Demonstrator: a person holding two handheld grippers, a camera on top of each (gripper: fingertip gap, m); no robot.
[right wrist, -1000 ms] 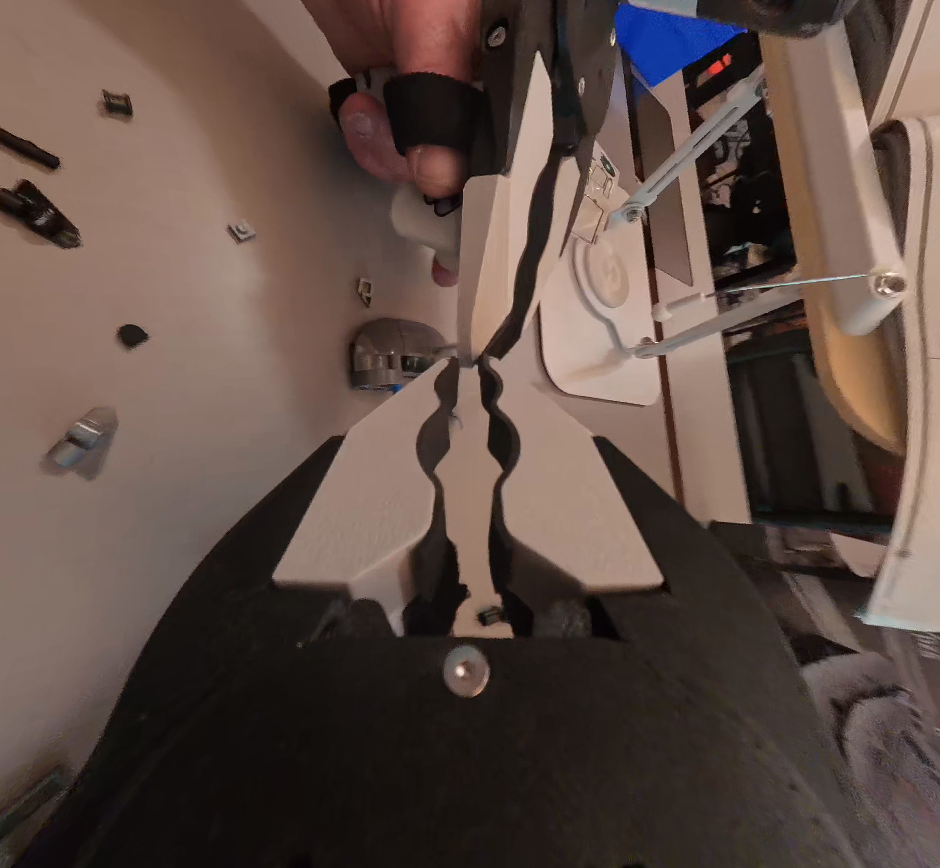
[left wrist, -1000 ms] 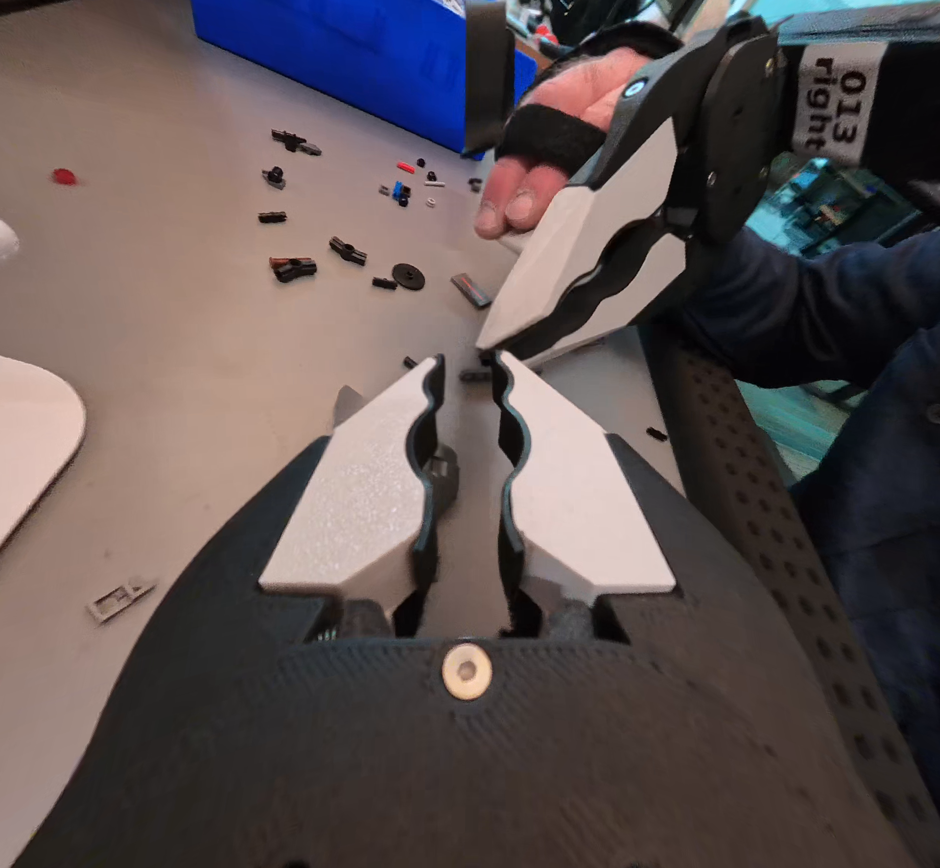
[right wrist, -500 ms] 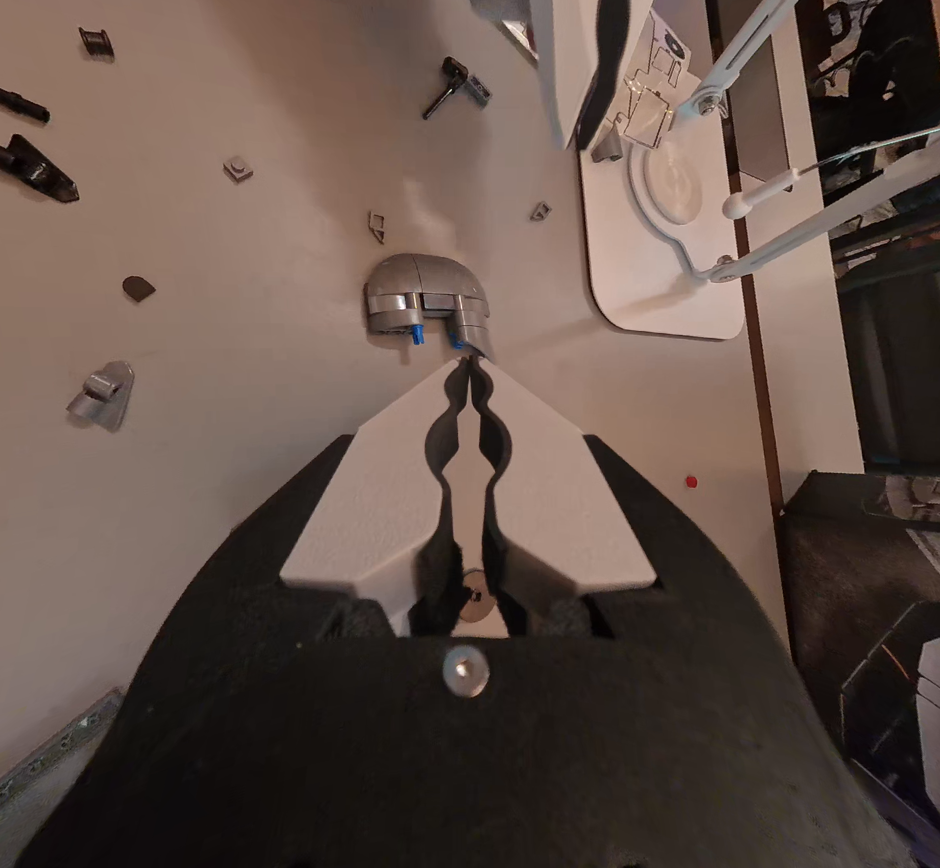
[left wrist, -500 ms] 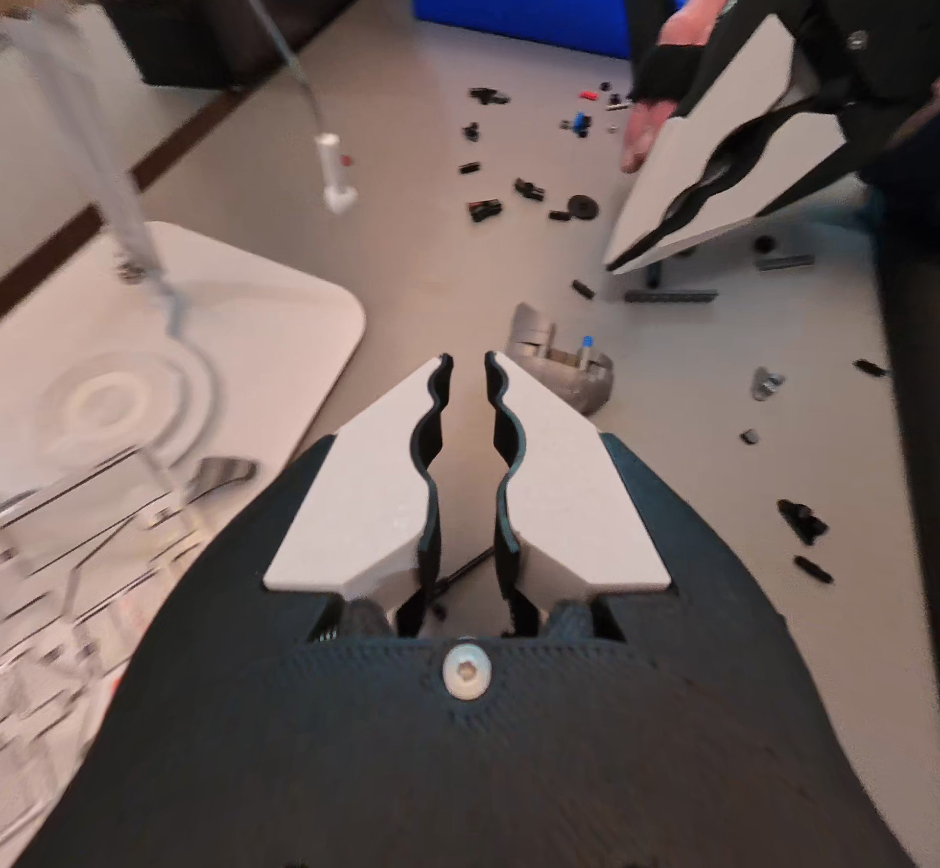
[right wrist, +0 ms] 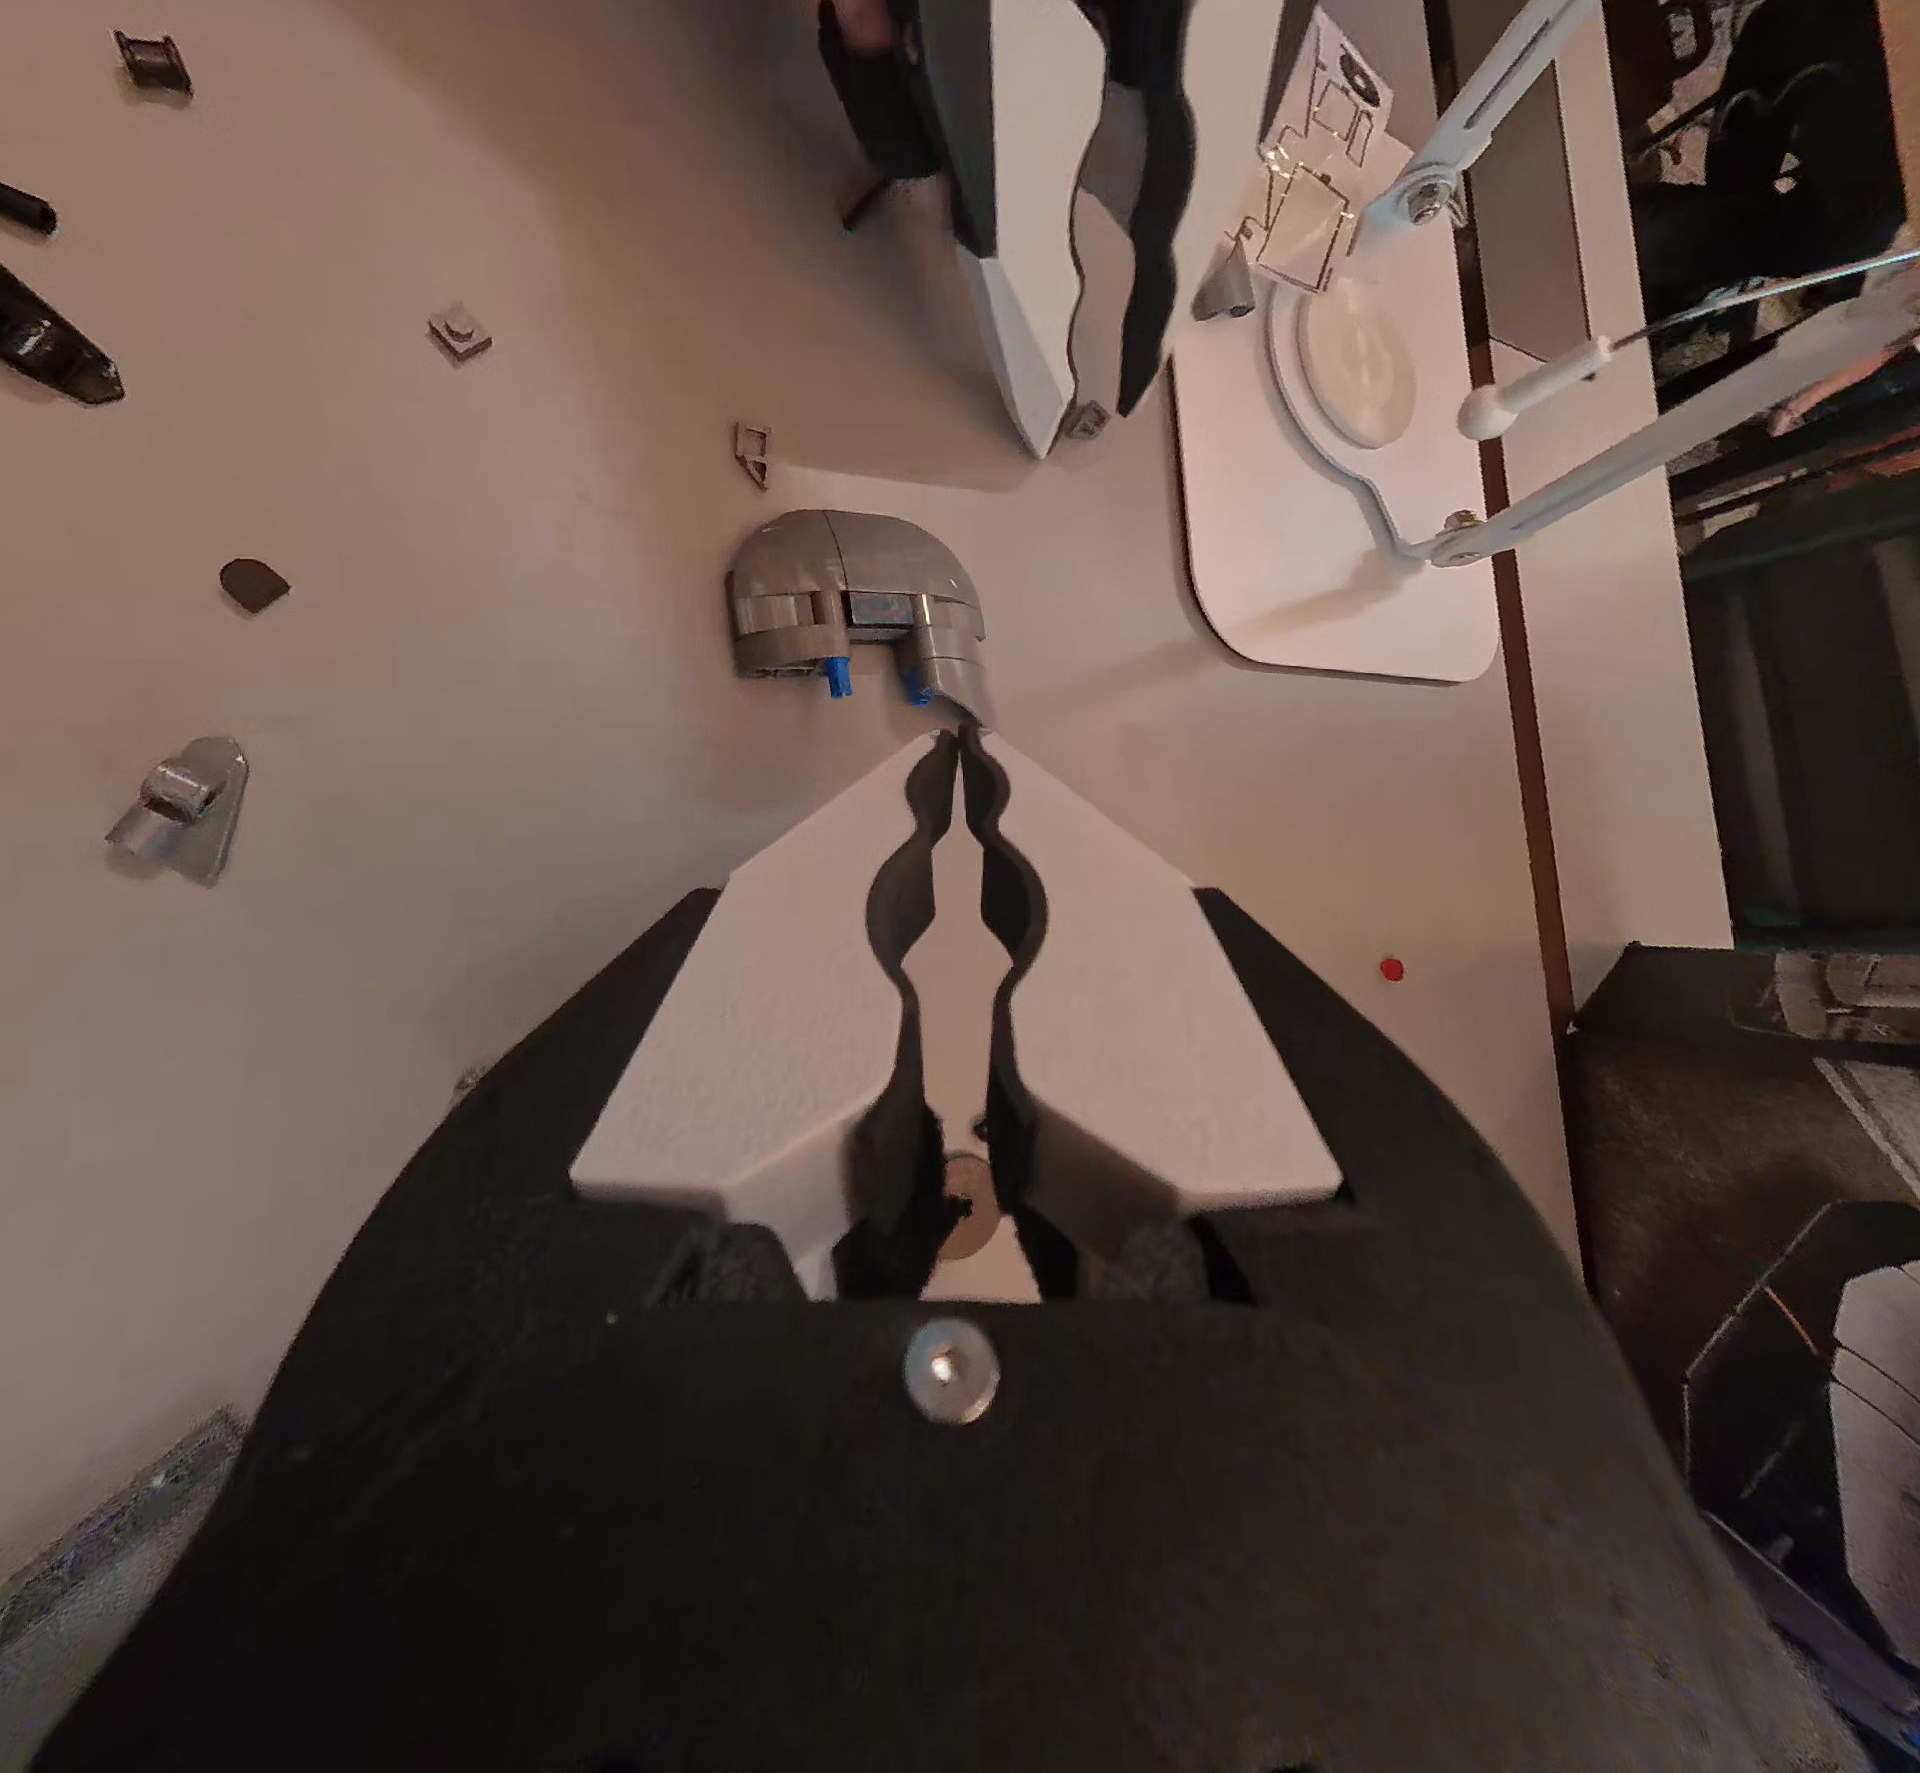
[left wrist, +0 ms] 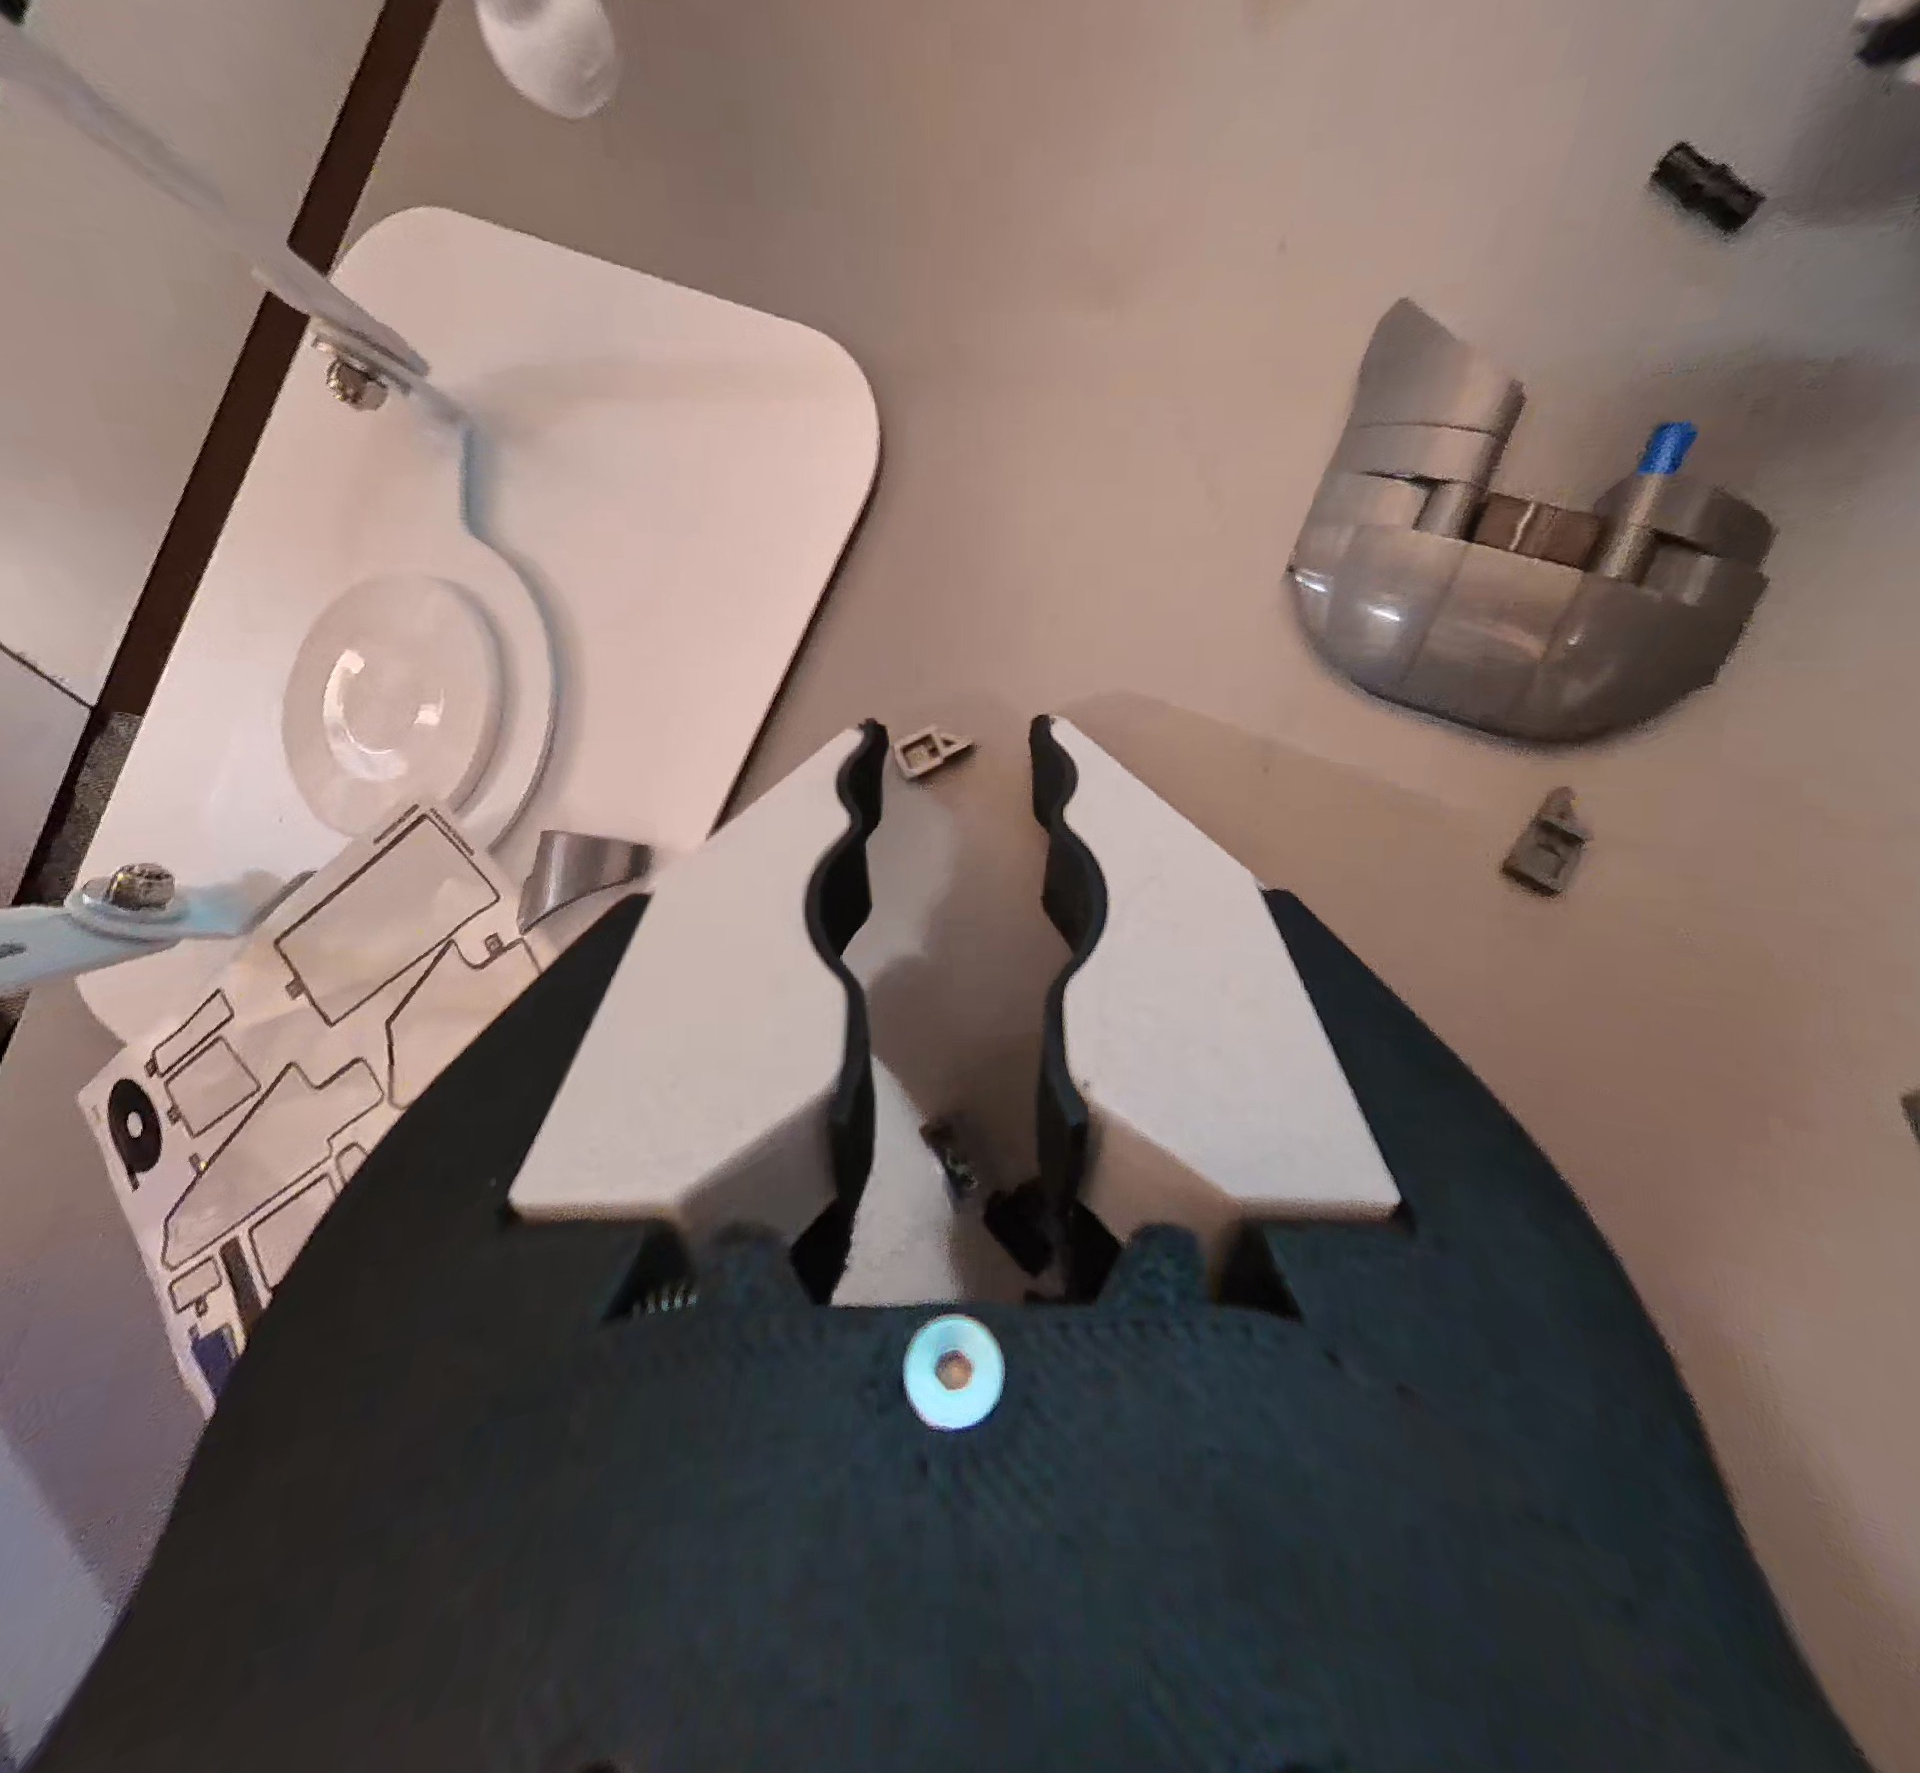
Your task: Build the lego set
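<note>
A grey curved lego assembly (left wrist: 1527, 622) with blue pins lies on the beige table; it also shows in the right wrist view (right wrist: 852, 591). My left gripper (left wrist: 951, 734) is open, its tips low over the table on either side of a small grey piece (left wrist: 928, 752). In the right wrist view the left gripper (right wrist: 1091, 414) points down at that small piece (right wrist: 1086, 417). My right gripper (right wrist: 956, 736) is shut with nothing seen between its jaws, its tips just short of the assembly's near corner.
A white lamp base (left wrist: 540, 518) with a sticker sheet (left wrist: 260, 996) sits left of the left gripper. Loose pieces lie around: a grey wedge (right wrist: 753, 450), a grey plate (right wrist: 460, 336), a silver piece (right wrist: 182, 804), black parts (right wrist: 255, 583), and a grey clip (left wrist: 1548, 840). Some 12 cm of space lies between my two pairs of fingers.
The two grippers met at the assembly a second ago and have parted. The left gripper swung toward the lamp base, dropped over the small grey piece and opened wider. The right gripper closed.
</note>
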